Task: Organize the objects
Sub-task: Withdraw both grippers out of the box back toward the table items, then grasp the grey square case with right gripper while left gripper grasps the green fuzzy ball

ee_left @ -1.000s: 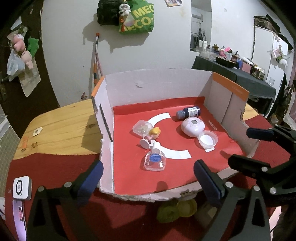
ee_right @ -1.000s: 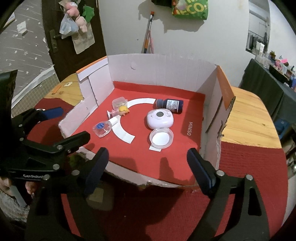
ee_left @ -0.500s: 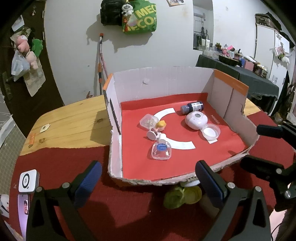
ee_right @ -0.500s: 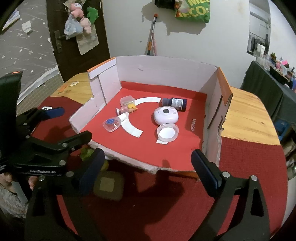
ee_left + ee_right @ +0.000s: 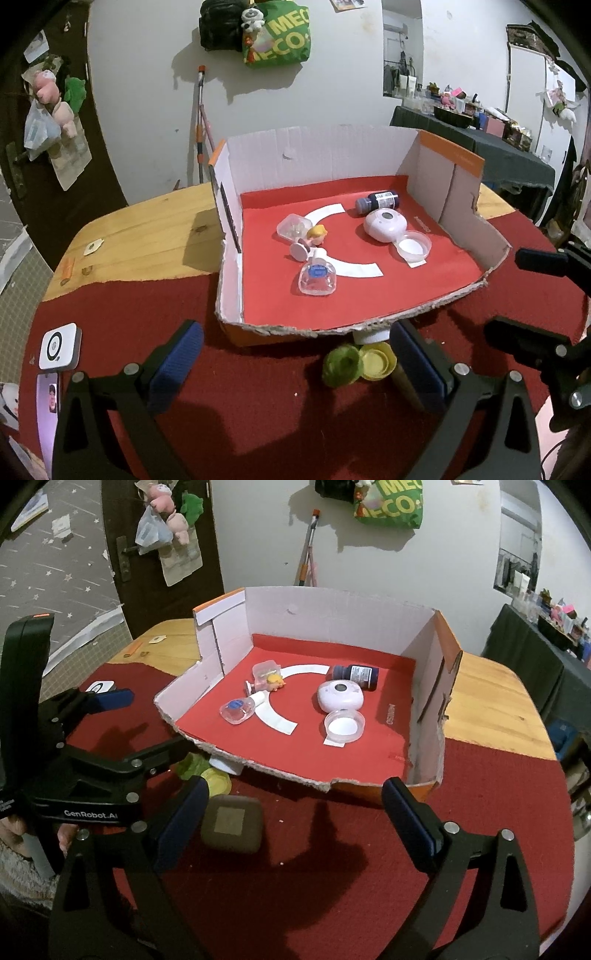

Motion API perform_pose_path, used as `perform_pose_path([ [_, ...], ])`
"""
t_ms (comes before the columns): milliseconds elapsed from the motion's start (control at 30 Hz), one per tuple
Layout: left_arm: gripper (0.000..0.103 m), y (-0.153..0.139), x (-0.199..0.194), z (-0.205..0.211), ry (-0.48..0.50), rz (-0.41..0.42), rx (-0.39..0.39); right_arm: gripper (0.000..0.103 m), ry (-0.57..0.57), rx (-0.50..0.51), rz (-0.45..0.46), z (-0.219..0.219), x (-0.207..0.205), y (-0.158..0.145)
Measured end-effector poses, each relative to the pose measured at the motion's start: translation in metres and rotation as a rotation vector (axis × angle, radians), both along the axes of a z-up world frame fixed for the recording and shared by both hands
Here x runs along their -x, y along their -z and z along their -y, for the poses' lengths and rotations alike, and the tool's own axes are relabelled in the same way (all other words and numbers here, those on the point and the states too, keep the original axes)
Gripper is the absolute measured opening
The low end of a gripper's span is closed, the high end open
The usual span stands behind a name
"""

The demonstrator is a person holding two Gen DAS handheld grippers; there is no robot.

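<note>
Red cloth ahead of both wide-open grippers, left gripper (image 5: 295,363) and right gripper (image 5: 293,818); light, hard, slippery yellow-green caps (image 5: 356,365) just ahead, best pinched across rims.

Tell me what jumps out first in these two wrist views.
The torn cardboard box with its bright red floor dominates mid-table; a dark bottle on its side, a white round case with open lid and a clear bottle lie scattered in it. Both grippers, left and right, hang wide open and empty before its ragged front edge, over a green-yellow lump on the red cloth.
</note>
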State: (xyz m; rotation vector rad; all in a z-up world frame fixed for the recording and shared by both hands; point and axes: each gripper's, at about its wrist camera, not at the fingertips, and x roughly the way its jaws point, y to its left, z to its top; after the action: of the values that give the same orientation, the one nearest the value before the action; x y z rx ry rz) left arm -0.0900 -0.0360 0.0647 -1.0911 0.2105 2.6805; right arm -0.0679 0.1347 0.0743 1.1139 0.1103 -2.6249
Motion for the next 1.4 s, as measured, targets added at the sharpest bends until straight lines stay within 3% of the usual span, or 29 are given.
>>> perform_pose_path([
  [533, 0.103, 0.016, -0.013, -0.001, 0.000, 0.021, 0.034, 0.096, -0.027, -0.008, 0.047, 0.011, -0.012, 0.020],
  [733, 0.101, 0.023, -0.013, 0.006, 0.005, 0.045, 0.002, 0.093, -0.054, -0.009, 0.068, 0.020, -0.015, 0.031],
  [1067, 0.078, 0.038, -0.008, 0.011, 0.033, 0.105, -0.041, 0.068, -0.085, -0.003, 0.114, 0.034, -0.010, 0.050],
  [1400, 0.069, 0.042, -0.002, 0.005, 0.062, 0.122, -0.066, 0.061, -0.092, -0.007, 0.130, 0.039, -0.003, 0.060],
])
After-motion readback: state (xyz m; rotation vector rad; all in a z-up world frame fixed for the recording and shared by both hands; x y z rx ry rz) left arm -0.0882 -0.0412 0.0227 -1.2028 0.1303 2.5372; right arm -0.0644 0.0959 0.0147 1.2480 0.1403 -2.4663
